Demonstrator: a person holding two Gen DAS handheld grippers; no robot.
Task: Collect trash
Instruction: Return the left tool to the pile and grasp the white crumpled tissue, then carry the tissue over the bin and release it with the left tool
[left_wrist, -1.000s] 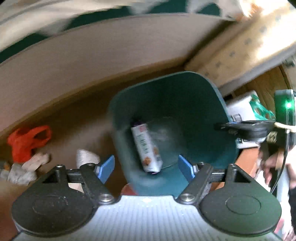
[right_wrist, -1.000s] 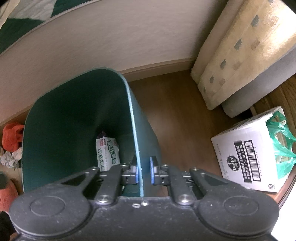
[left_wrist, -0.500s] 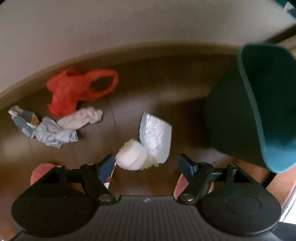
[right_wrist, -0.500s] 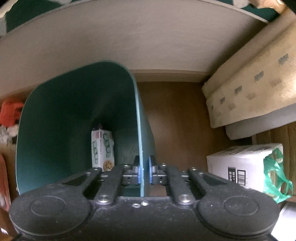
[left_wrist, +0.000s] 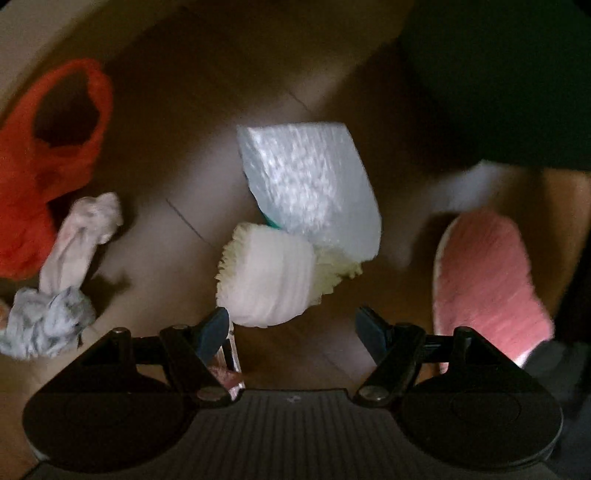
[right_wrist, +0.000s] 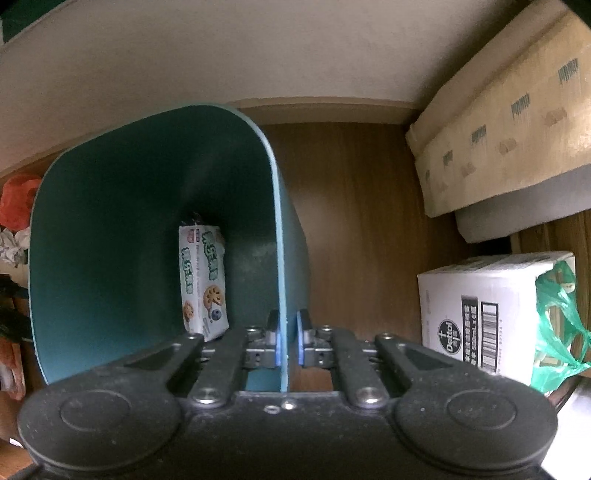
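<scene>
Trash day: your left tongs (left_wrist: 291, 326) gaped above the foam wad (left_wrist: 267, 275), right tongs (right_wrist: 288, 341) clenched on the bin (right_wrist: 275, 206), which risked tipping.

I see a brown wood floor (left_wrist: 229, 122) carrying scattered trash: a white foam sheet (left_wrist: 310, 184) overlapping a pale ruffled wad (left_wrist: 269, 280), an orange plastic bag (left_wrist: 48, 162) and crumpled tissues (left_wrist: 62, 280) off left. The green bin (right_wrist: 110, 236) stands on it, a white carton (right_wrist: 480, 306) nearby.
</scene>
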